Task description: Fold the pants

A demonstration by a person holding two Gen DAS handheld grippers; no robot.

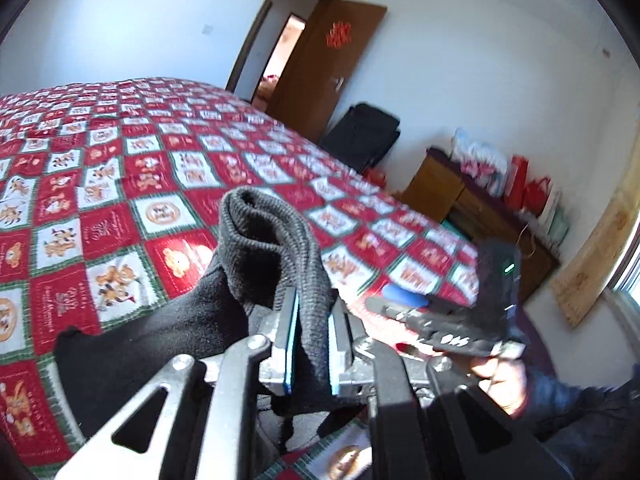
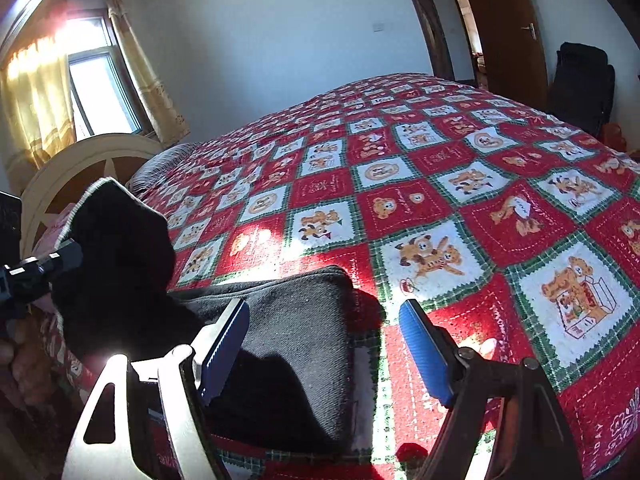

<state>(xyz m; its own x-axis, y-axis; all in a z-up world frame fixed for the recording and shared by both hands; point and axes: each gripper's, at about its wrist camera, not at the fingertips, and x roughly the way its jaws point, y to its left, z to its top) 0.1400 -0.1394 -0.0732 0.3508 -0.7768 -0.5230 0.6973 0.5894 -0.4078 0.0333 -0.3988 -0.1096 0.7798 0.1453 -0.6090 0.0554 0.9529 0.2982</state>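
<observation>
The black pants lie at the near edge of a bed. My left gripper is shut on their ribbed black waistband and holds it lifted above the cover. In the right wrist view the pants lie partly flat, with the lifted part at the left, held by the left gripper. My right gripper is open, its blue pads on either side of the flat fabric's edge, holding nothing. It also shows in the left wrist view.
The bed cover is red and white patchwork with bear pictures. A headboard and window are on the left. A brown door, black chair and wooden cabinet with bags stand past the bed.
</observation>
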